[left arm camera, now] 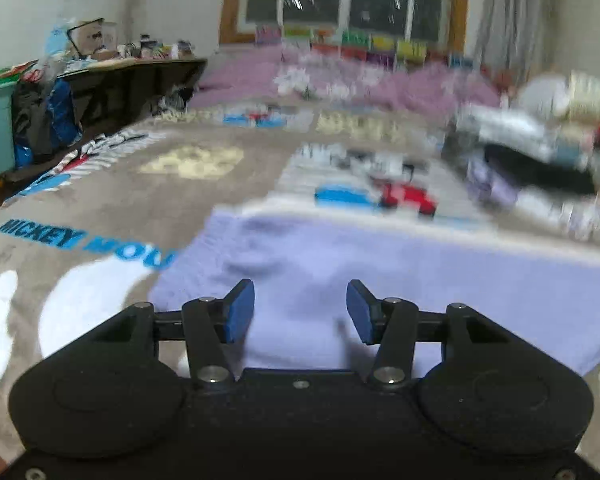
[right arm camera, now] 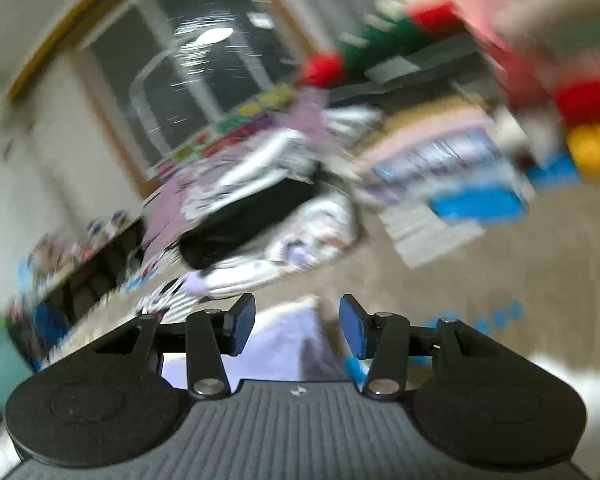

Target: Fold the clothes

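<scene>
Lavender garment (left arm camera: 380, 272) lies flat on our Mickey Mouse blanket (left arm camera: 112, 208), under the left gripper (left arm camera: 300, 308), fingers spread, grasping nothing. Right view, blurred: right gripper (right arm camera: 297, 324) released over the garment's (right arm camera: 276, 344) corner; clothes pile (right arm camera: 260, 208) far.

The purple cloth (left arm camera: 380, 280) lies flat on the bed. Past its far edge, the blanket (left arm camera: 140, 200) is bare toward the pillows, so a hand could pass there. To the right of the cloth, a pile of clothes (left arm camera: 540, 160) blocks the way. Left of it stands a crowded table (left arm camera: 140, 68).
</scene>
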{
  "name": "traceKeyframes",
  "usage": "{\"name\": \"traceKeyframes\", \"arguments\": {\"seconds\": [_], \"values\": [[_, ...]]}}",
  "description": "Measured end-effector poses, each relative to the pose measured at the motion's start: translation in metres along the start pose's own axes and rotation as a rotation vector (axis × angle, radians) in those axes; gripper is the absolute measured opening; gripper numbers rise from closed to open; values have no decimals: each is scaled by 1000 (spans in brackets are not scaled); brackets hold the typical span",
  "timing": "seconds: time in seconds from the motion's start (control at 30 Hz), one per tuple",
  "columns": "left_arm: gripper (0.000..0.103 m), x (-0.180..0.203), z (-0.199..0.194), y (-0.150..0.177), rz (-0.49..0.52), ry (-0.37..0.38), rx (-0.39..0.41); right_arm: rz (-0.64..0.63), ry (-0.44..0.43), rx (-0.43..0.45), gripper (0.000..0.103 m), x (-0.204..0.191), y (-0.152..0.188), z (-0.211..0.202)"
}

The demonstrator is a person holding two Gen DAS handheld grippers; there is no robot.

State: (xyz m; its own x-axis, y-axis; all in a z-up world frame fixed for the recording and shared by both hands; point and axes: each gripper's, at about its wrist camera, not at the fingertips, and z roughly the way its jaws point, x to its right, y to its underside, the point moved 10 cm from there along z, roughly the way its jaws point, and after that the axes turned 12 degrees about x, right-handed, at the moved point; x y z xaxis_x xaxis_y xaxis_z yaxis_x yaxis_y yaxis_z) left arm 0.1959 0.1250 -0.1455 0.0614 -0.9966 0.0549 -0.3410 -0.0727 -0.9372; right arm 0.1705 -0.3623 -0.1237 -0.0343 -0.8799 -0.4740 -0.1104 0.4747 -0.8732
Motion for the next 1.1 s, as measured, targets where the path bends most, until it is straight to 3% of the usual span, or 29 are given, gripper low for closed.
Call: {"name": "traceKeyframes", "arguments": {"seconds": [0.07,0.13,0.17,0.23,0.4,0.57,0.63,0.77,0.93,1.1], "values": [[52,0,11,21,53,-18,-78,-90,-57,-30,48,-17,8,7],[52,3,8,23,85,-30,-55,-163,-102,-86,45,-29,23,18],[52,1,7,23,76,-28,-50,-206,-85,-144,45,-28,35,28],[53,-2,4,25,56,-25,-41,-207,-43,-222,27,-12,52,50],[54,-4,-21,9,-35,-28,31,-109,-34,-156,27,-4,25,45],[55,-38,-35,-5,-356,-59,85,-75,-47,-97,34,4,9,44],[57,-50,-35,-4,-475,-58,81,-56,-90,-86,34,-1,6,42],[63,-68,-31,6,-692,-53,43,-139,-149,-117,39,-22,13,45],[63,-77,-25,14,-864,-44,19,-201,-95,-248,40,-14,44,71],[64,-86,-18,20,-1013,-38,0,-193,-110,-238,41,-18,42,73]]}}
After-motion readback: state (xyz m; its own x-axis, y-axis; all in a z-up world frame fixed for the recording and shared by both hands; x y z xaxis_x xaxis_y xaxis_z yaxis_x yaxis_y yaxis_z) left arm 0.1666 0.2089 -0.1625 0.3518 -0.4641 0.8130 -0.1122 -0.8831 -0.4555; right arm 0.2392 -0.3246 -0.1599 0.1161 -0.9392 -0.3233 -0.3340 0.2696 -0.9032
